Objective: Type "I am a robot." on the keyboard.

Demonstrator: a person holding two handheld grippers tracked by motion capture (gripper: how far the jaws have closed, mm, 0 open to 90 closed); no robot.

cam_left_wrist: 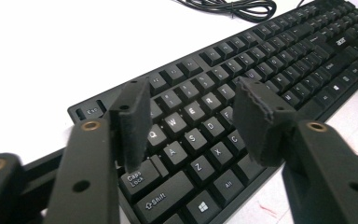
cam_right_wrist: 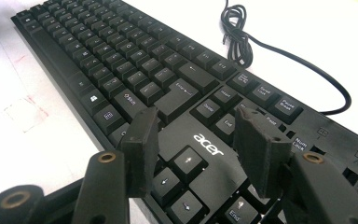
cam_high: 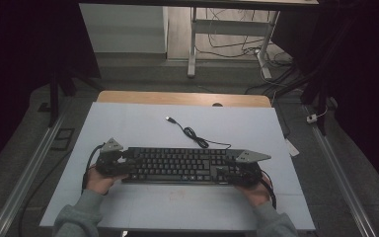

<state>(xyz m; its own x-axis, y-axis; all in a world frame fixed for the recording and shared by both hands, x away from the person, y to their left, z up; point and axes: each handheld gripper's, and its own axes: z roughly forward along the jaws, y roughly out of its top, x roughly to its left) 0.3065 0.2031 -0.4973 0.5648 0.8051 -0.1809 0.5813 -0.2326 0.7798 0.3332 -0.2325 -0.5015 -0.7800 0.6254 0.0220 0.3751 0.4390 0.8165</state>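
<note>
The black keyboard (cam_high: 177, 165) is seen lying flat across the middle of the white table (cam_high: 128, 123), its cable (cam_high: 193, 134) trailing toward 12 o'clock. The left gripper (cam_high: 121, 162) is held at the keyboard's 9 o'clock end and the right gripper (cam_high: 233, 168) at its 3 o'clock end, both forearms entering from 6 o'clock. Both pairs of jaws are spread above the keys, with nothing pinched.
</note>
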